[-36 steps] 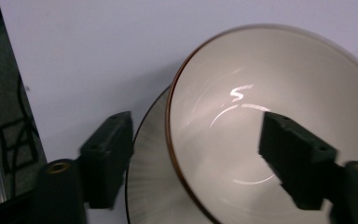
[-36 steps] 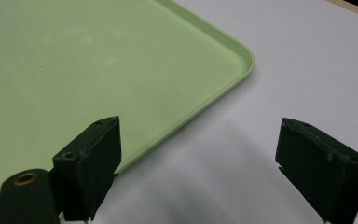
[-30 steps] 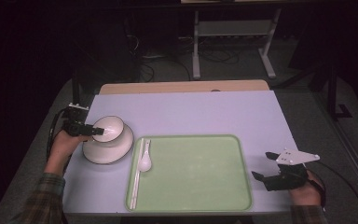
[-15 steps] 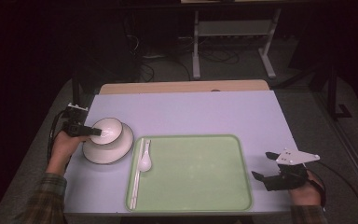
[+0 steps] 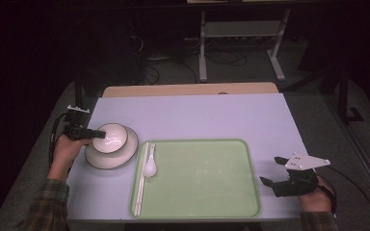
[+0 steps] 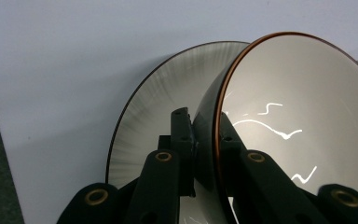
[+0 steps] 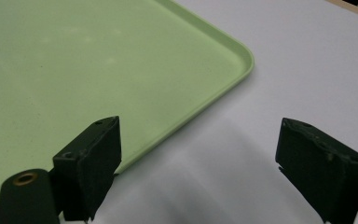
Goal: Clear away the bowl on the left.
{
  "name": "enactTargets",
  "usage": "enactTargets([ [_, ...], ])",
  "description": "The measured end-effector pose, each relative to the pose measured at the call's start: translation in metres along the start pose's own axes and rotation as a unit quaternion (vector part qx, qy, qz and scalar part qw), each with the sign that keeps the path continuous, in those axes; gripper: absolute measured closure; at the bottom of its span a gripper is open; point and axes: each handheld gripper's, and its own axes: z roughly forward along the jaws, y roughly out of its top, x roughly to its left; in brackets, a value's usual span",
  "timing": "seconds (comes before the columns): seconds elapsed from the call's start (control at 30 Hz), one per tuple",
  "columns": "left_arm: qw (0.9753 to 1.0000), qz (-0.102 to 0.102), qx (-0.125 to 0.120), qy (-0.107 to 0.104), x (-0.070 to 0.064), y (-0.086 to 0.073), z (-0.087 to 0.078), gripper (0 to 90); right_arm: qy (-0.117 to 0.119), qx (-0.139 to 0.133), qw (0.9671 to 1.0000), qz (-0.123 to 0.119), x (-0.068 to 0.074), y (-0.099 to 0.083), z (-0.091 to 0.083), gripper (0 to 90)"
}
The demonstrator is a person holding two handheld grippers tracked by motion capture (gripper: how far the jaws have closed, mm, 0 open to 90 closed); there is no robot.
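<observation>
A white bowl point(image 5: 112, 137) with a brown rim sits tilted over a white plate point(image 5: 125, 155) at the table's left. My left gripper point(image 5: 98, 134) is shut on the bowl's rim point(image 6: 219, 140), one jaw inside and one outside. In the left gripper view the plate point(image 6: 144, 121) lies under and behind the bowl. A light green tray point(image 5: 207, 178) holds a white spoon point(image 5: 150, 166) and a pair of chopsticks point(image 5: 141, 178) along its left side. My right gripper point(image 5: 272, 171) stands open at the tray's right edge point(image 7: 205, 102), with nothing between its jaws.
The table top point(image 5: 197, 115) is pale lilac, with a wooden strip point(image 5: 188, 89) along its far edge. Beyond it are a metal stand point(image 5: 241, 43) and cables on the dark floor.
The bowl has tipped and shifted slightly in my left gripper's hold over the plate. The right gripper has stayed still.
</observation>
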Motion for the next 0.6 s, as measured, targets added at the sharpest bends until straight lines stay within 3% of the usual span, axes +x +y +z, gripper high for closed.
enactTargets([
  [0.07, 1.0000, 0.007, -0.003, 0.005, -0.004, 0.001, -0.001, 82.3, 0.000, 0.001, 1.0000, 0.000, 0.000, 0.000, 0.000, 13.2],
  [0.3, 0.9995, 0.021, -0.020, -0.016, -0.018, 0.009, -0.005, 82.3, 0.000, 0.000, 1.0000, 0.000, 0.000, 0.000, 0.000, 13.3],
  [0.6, 0.9961, 0.061, -0.037, -0.052, -0.059, 0.032, -0.004, 82.2, 0.000, -0.003, 1.0000, 0.000, 0.000, 0.000, -0.001, 13.3],
])
